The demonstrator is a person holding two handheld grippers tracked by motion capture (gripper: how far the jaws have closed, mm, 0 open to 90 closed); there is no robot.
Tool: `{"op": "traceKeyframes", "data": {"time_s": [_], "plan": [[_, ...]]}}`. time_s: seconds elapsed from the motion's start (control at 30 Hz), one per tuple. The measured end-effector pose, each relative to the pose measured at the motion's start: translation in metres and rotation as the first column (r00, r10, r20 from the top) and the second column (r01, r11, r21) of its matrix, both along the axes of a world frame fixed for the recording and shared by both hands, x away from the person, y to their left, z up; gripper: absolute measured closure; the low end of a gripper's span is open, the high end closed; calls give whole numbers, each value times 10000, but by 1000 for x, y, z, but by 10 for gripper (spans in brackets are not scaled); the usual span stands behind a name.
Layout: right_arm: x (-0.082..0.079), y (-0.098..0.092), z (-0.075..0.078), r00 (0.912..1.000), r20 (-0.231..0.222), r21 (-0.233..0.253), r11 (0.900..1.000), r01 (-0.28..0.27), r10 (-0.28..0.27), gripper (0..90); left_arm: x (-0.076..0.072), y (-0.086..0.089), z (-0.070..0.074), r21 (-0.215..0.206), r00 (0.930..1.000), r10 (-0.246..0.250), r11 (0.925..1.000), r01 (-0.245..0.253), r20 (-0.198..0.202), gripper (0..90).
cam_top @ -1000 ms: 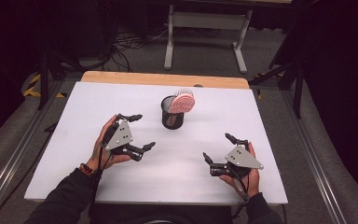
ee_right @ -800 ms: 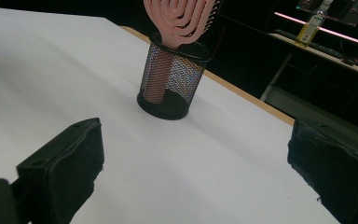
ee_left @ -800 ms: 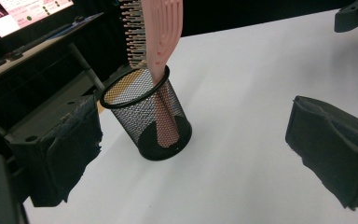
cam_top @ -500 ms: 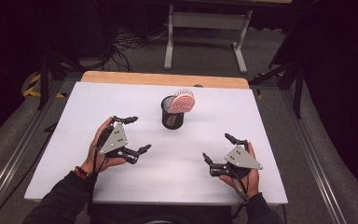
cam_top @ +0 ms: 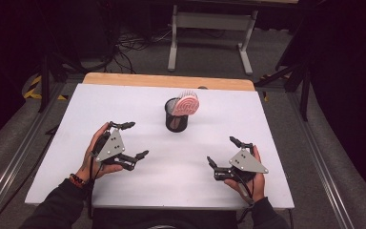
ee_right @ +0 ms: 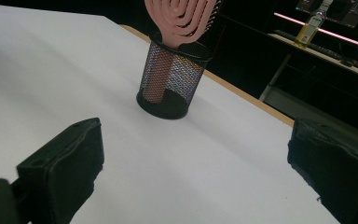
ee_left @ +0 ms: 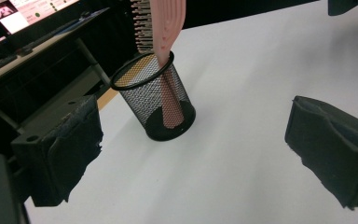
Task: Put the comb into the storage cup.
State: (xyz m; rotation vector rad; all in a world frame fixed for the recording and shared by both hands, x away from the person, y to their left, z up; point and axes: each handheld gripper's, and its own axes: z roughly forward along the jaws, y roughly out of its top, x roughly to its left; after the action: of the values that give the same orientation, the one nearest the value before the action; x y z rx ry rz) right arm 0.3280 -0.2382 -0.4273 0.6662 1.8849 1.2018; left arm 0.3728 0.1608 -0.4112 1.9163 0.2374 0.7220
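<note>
**Reader:** High view first, please: what lies on the table?

**Describer:** High view shows a white table [cam_top: 138, 100] with a black mesh cup [cam_top: 176, 120] standing upright near its far middle. A pink hairbrush [cam_top: 187, 103] stands in the cup, handle down, its head leaning over the rim.

**Reader:** Where are the grippers?

**Describer:** A person's hands hold one each at the near side. The left gripper [cam_top: 136, 140] hovers near the front left, the right gripper [cam_top: 221, 151] near the front right. Both sit well apart from the cup, which stands farther back, between them.

**Reader:** Are they holding anything?

**Describer:** No. Each has its jaws spread wide with nothing between them.

**Reader:** What do the gripper views add?

**Describer:** The left gripper view looks between its two black padded jaws at the cup [ee_left: 154, 100]; the hairbrush [ee_left: 164, 42] shows bristles along one side. The right gripper view faces the cup [ee_right: 173, 77] from the other side, with the hairbrush [ee_right: 182, 16] showing pink curved ribs.
</note>
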Motion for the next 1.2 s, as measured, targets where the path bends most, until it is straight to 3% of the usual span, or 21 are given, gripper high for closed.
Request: {"op": "traceKeyframes", "data": {"time_s": [0.53, 0.93, 1.2], "plan": [[0, 1, -1, 10000, -49, -68, 10000, -20, 20, 45, -10, 21, -7, 249, 9996, 263, 9993, -267, 142, 62], [1, 3, -3, 9999, -118, -121, 9999, -53, 51, 45, -10, 32, -16, 458, 9984, 563, 9974, -563, -2, 58], [2, 2, -3, 9999, -123, -124, 9999, -52, 50, 45, -12, 42, -21, 372, 9971, 746, 9966, -741, -117, 59]]}}
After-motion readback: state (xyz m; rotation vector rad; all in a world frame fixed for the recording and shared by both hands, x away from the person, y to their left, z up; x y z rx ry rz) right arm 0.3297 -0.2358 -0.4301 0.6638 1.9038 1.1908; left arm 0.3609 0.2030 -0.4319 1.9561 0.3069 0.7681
